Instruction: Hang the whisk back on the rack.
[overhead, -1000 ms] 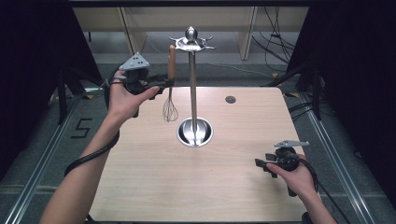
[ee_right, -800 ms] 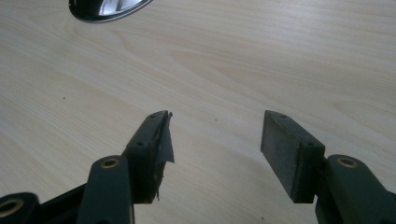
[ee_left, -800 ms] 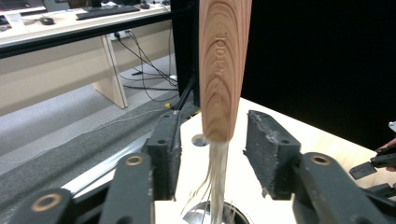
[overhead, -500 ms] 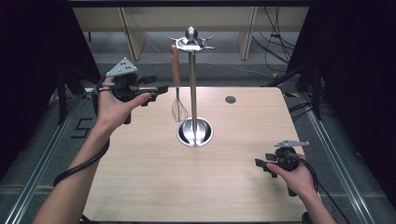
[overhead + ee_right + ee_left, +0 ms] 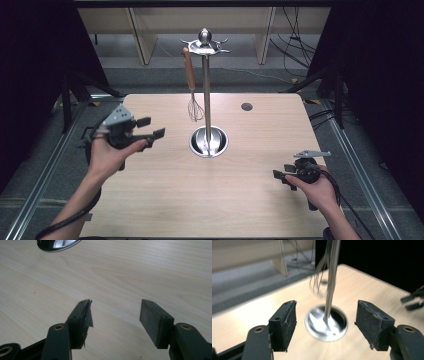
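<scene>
Left gripper (image 5: 148, 128): jaws spread, empty, left of the stand (image 5: 207, 100).
Whisk (image 5: 192, 85): hangs from the stand's top hook. Likely light; wooden handle stiff and grippable, wire head springy. Take it mid-handle.
Right gripper (image 5: 281, 176): jaws spread, empty, over the table (image 5: 210, 200).

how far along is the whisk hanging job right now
Done, it seems: the whisk hangs by its wooden handle from the top of the stand, clear of the table. In hand: nothing; the left gripper is open beside the stand, the right gripper open over bare wood. No other utensil is left to hang.
</scene>
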Demonstrator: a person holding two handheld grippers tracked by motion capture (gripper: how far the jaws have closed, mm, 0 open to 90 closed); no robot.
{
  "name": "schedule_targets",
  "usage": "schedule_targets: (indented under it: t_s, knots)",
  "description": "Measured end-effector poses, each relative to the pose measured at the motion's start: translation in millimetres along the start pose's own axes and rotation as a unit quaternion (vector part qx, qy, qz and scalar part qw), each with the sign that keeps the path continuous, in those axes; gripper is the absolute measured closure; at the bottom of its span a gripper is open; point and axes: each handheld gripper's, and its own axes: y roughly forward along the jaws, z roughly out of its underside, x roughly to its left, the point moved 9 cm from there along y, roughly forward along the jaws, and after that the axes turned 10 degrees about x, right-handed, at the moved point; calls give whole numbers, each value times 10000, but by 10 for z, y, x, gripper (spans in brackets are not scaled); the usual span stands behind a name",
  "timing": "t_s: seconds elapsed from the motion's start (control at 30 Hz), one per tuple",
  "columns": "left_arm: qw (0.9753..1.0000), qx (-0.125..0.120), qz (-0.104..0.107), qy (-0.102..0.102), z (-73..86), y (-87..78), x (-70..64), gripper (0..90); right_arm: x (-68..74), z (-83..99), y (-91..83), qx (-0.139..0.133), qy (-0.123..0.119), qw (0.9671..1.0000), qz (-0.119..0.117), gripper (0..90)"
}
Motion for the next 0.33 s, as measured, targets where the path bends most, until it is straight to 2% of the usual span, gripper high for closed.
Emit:
schedule_targets:
  t_s: [0.03, 0.07, 0.1, 0.13, 0.17, 0.2, 0.23, 0.27, 0.33]
  knots:
    - [9997, 156, -80, -152, 315, 82, 16, 326, -10, -8, 4, -43, -68, 10000, 11, 427]
    - [9997, 156, -80, -152, 315, 82, 16, 325, -10, -8, 4, -43, -68, 10000, 11, 427]
    - [9986, 393, -22, -362, 635, 154, 18, 324, 16, 34, -14, 163, 257, 9995, 20, 427]
    - [9974, 413, 47, -587, 770, 177, 11, 324, 8, 37, -22, 179, 250, 9995, 88, 427]
    - [9965, 390, 127, -723, 856, 190, 3, 324, -1, 32, -29, 150, 192, 9996, 132, 428]
    - [9965, 390, 127, -723, 856, 190, 3, 324, -1, 32, -29, 150, 192, 9996, 132, 428]
    - [9946, 496, 189, -887, 1006, 199, -10, 324, -4, 28, -26, 133, 179, 9996, 145, 428]
    - [9946, 560, 145, -859, 1051, 190, -13, 325, 5, 28, -23, 172, 166, 9997, 64, 428]
    - [9954, 491, 114, -819, 1072, 164, -33, 324, -4, 9, -9, 79, 82, 9999, 88, 427]
